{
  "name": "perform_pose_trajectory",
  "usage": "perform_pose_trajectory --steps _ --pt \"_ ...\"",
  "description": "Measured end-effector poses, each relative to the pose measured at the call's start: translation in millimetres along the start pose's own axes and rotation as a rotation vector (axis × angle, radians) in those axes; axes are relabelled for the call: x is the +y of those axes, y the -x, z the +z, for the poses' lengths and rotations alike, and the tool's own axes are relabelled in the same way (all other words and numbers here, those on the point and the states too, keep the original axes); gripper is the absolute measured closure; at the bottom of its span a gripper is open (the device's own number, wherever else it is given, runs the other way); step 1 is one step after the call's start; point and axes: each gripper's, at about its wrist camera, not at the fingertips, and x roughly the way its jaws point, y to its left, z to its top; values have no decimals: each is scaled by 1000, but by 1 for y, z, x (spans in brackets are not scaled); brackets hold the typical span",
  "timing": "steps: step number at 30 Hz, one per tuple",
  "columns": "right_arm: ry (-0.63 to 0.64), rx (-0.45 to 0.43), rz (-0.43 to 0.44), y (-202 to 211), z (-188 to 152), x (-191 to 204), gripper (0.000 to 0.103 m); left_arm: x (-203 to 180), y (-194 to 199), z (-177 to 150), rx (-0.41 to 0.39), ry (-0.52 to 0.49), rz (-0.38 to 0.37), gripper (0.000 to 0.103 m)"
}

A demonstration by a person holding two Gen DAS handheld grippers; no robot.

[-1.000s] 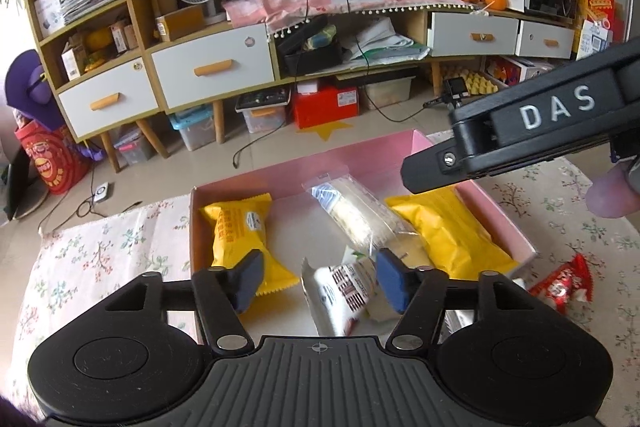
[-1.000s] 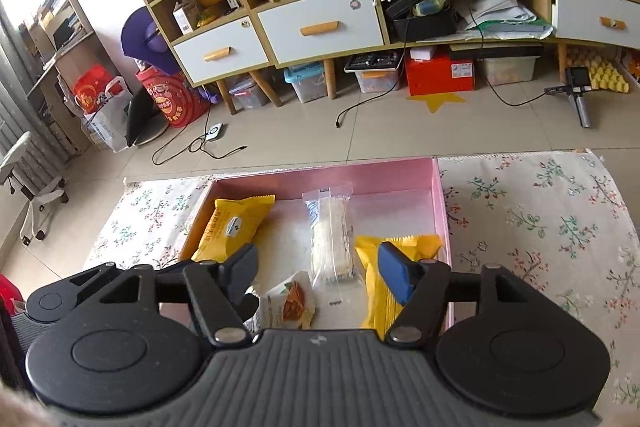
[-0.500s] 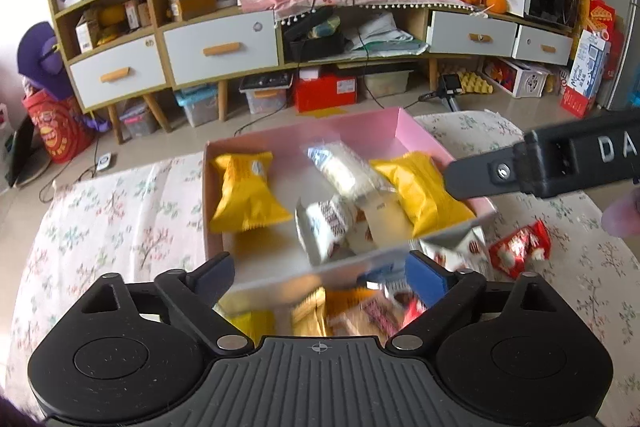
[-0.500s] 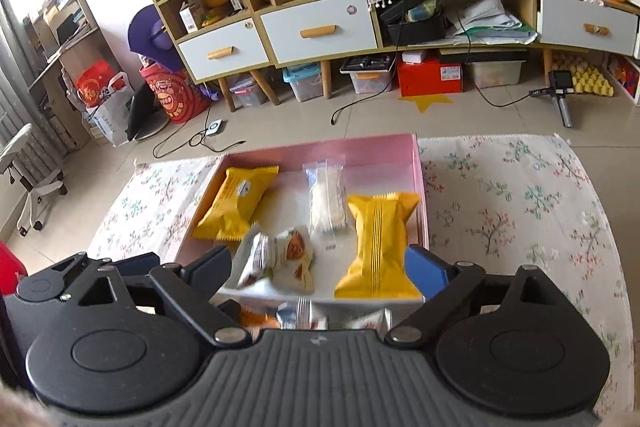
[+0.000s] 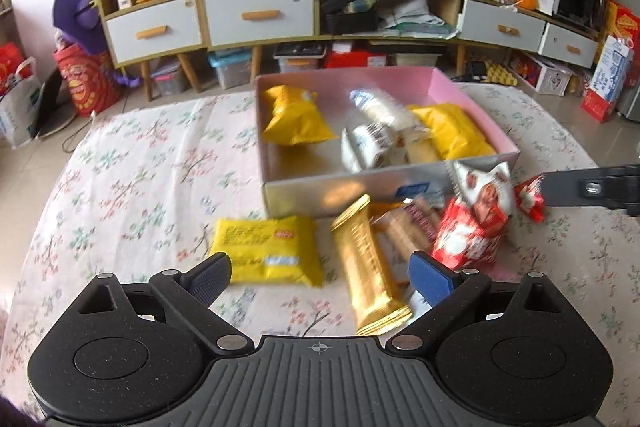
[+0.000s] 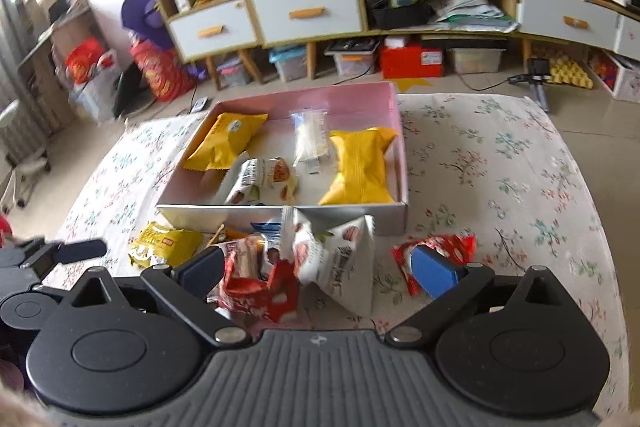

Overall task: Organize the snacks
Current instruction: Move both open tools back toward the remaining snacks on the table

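A pink box (image 5: 440, 79) (image 6: 401, 163) on the flowered cloth holds two yellow packs (image 5: 296, 117) (image 6: 362, 167), a clear pack (image 6: 310, 135) and a white wrapped snack (image 6: 260, 181). In front of it lie loose snacks: a flat yellow pack (image 5: 266, 251), a gold bar (image 5: 366, 267), a red pack (image 5: 468, 239) (image 6: 260, 291), a white pack (image 5: 484, 191) (image 6: 340, 263) and a small red pack (image 6: 436, 251). My left gripper (image 5: 320, 277) is open above the yellow pack and gold bar. My right gripper (image 6: 320, 267) is open above the red and white packs.
The flowered cloth (image 5: 132, 187) covers the table. Behind it stand a low cabinet with white drawers (image 5: 256, 15), storage bins and a red box (image 6: 410, 61) on the floor. The right gripper's side shows at the right edge of the left wrist view (image 5: 592, 187).
Both grippers have pulled back from over the box toward the near side and opened wider. The loose snacks in front of the box have come into view.
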Motion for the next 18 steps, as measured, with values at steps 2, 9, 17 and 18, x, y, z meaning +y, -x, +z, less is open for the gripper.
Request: perform_pose_trajectory --steps 2,9,17,18 --pt "7 6 7 1 -6 -5 2 3 0 -4 -19 -14 6 6" --pt "65 -28 -112 -8 -19 -20 0 21 -8 -15 -44 30 -8 6" --pt "134 28 -197 -28 -35 -41 0 36 -27 -30 -24 38 -34 6" --pt "148 35 -204 -30 -36 -42 0 37 -29 -31 -21 38 -36 6"
